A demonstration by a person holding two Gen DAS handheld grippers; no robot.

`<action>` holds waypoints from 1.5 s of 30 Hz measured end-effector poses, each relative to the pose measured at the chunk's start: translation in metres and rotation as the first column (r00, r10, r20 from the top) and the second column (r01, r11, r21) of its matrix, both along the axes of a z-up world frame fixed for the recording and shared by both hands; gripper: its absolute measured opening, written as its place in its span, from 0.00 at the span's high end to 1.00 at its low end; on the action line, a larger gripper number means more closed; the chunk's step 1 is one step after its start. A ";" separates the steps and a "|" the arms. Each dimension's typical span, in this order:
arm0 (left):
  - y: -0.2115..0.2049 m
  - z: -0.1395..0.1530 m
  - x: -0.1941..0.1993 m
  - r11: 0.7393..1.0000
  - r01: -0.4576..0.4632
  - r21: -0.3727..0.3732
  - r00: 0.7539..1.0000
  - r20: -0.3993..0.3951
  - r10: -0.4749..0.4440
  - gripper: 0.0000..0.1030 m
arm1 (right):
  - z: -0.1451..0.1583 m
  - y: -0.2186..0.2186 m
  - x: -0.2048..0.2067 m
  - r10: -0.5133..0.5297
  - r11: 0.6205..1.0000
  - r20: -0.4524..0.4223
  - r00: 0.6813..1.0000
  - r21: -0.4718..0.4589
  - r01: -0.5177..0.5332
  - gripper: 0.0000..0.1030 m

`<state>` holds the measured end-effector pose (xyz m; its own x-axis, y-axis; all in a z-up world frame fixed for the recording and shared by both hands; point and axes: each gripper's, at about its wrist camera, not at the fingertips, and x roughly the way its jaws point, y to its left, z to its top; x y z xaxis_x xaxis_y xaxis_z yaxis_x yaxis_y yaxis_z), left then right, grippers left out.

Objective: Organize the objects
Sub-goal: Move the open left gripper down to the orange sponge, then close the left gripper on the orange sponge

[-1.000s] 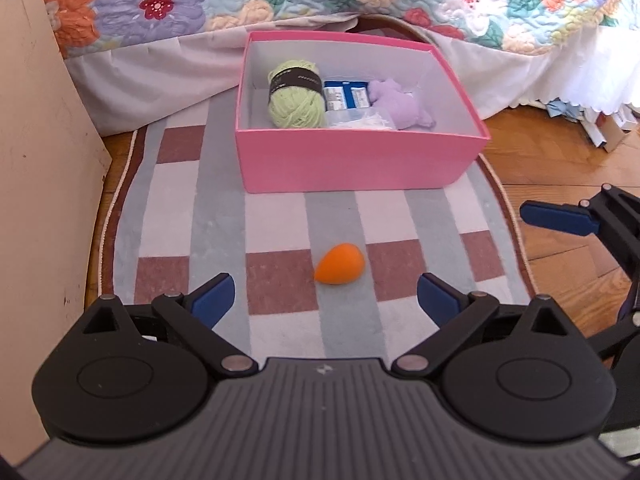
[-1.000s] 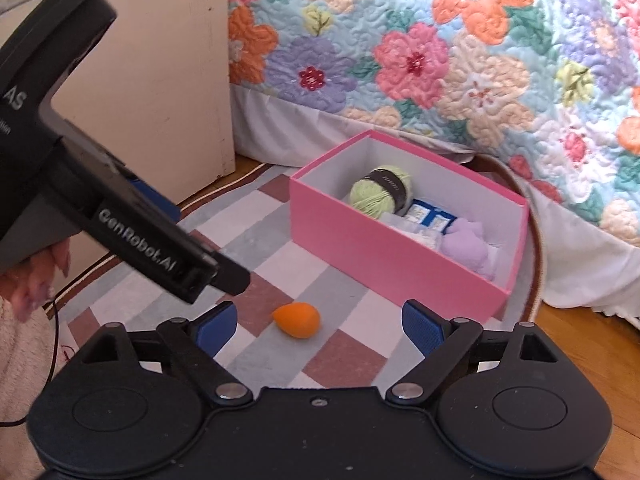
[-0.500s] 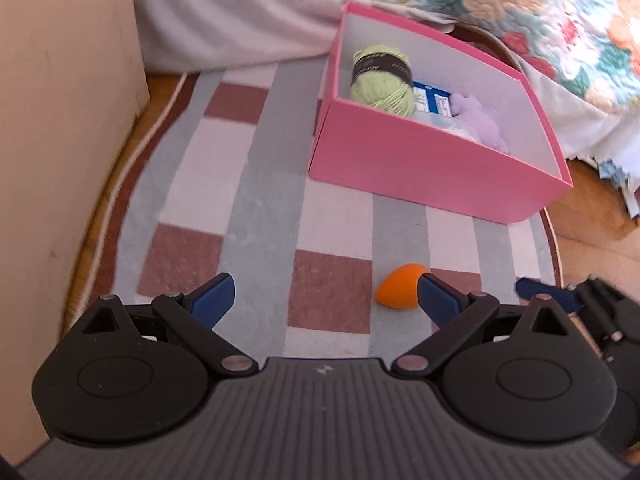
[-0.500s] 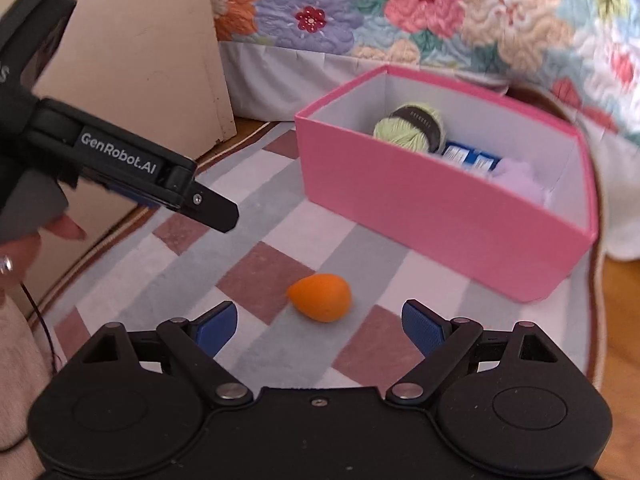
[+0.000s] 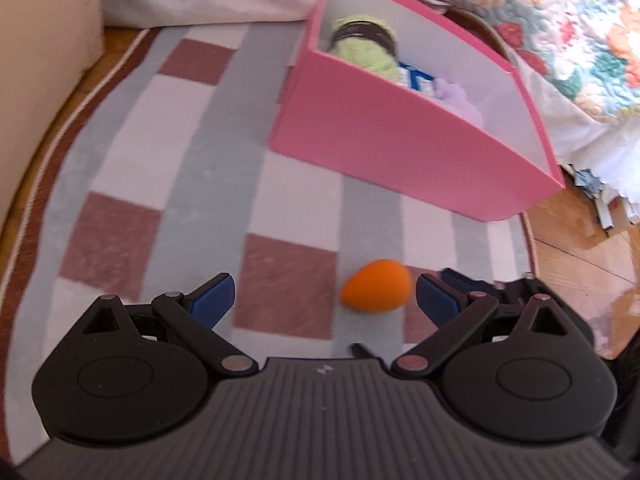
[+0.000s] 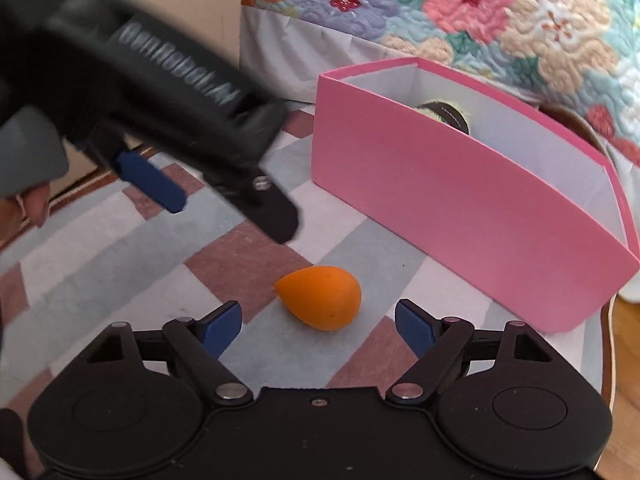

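An orange egg-shaped sponge (image 5: pixel 376 286) (image 6: pixel 320 298) lies on the checked rug in front of the pink box (image 5: pixel 400 152) (image 6: pixel 460 200). Inside the box are a green yarn ball (image 5: pixel 364 48) (image 6: pixel 444 114), a blue-and-white packet (image 5: pixel 416 78) and a lilac soft toy (image 5: pixel 456 96). My right gripper (image 6: pixel 318 324) hangs low over the sponge with its jaws closing. The sponge sits just ahead between its blue pads, and they do not touch it. My left gripper (image 5: pixel 324 298) (image 6: pixel 230 216) is open and empty, with the sponge just ahead near its right finger.
A beige board (image 5: pixel 44 60) stands along the rug's left side. A bed with a floral quilt (image 6: pixel 500 20) and white skirt rises behind the box. Wooden floor (image 5: pixel 580 256) and some papers lie right of the rug. A person's fingers (image 6: pixel 36 204) hold the left gripper.
Both grippers have sunk toward the rug, and the sponge now looms larger. The left gripper has rolled, so the box looks tilted in its view. The right jaws have narrowed a little.
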<state>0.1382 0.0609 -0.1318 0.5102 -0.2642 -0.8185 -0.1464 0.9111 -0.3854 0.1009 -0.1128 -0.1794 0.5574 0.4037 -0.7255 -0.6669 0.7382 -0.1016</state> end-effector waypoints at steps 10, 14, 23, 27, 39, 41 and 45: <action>-0.012 -0.018 0.006 1.000 -0.009 -0.011 1.000 -0.030 0.009 0.09 | -0.012 -0.004 0.005 -0.012 0.997 -0.027 1.000 0.076 0.014 0.17; -0.008 -0.020 0.006 0.997 -0.021 -0.073 1.000 -0.004 0.020 0.16 | -0.013 -0.003 0.009 -0.021 0.995 -0.030 0.999 0.093 0.024 0.21; -0.010 -0.028 0.004 0.990 -0.029 -0.135 0.999 -0.022 0.026 0.44 | -0.017 -0.006 0.012 -0.071 0.990 -0.058 0.996 0.117 0.077 0.43; -0.009 -0.033 0.005 0.984 -0.041 -0.171 0.999 -0.022 0.038 0.53 | -0.018 -0.006 0.010 -0.081 0.990 -0.055 0.995 0.115 0.087 0.50; -0.020 -0.031 0.009 0.990 0.006 -0.139 1.000 0.012 -0.004 0.65 | -0.020 -0.003 0.010 -0.098 0.990 -0.045 0.994 0.094 0.102 0.51; -0.021 -0.029 0.008 0.990 0.011 -0.142 1.000 0.014 -0.009 0.65 | -0.018 -0.003 0.010 -0.103 0.990 -0.044 0.994 0.092 0.107 0.51; -0.022 -0.025 0.007 0.990 0.024 -0.141 0.999 0.025 -0.021 0.65 | -0.014 -0.005 0.006 -0.102 0.991 -0.030 0.994 0.085 0.105 0.51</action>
